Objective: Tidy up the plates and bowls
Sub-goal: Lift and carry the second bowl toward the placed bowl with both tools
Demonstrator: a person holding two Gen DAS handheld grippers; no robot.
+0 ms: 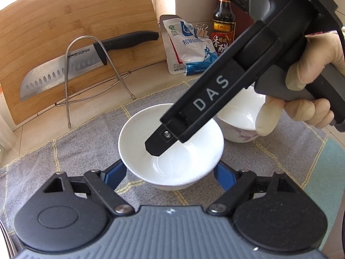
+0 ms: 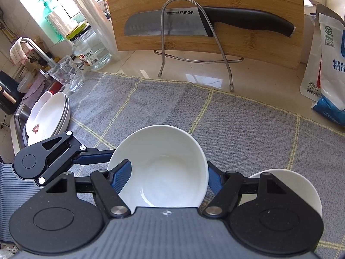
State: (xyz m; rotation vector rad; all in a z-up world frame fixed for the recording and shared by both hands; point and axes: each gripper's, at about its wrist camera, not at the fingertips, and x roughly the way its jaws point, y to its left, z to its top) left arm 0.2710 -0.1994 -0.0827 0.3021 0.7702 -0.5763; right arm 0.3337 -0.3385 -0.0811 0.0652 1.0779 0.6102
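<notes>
A plain white bowl (image 1: 172, 151) (image 2: 163, 164) stands on the grey checked cloth. My left gripper (image 1: 170, 172) is open, its blue fingers (image 1: 115, 173) either side of the bowl's near wall. My right gripper (image 2: 168, 177) comes down from the upper right in the left wrist view; one finger (image 2: 121, 174) is inside the bowl, the other (image 2: 214, 182) outside, spanning most of the bowl, open. A second white bowl (image 1: 241, 116) (image 2: 286, 185) with a pink pattern stands to the right. A stack of white plates (image 2: 49, 116) lies at the cloth's left edge.
A bamboo cutting board (image 2: 204, 21) with a knife (image 2: 194, 22) on a wire stand (image 2: 194, 60) leans at the back. A salt bag (image 1: 189, 47) and vinegar bottle (image 1: 223, 23) stand back right. A glass (image 2: 69, 73), jar (image 2: 90, 47) and sink (image 2: 19, 116) are left.
</notes>
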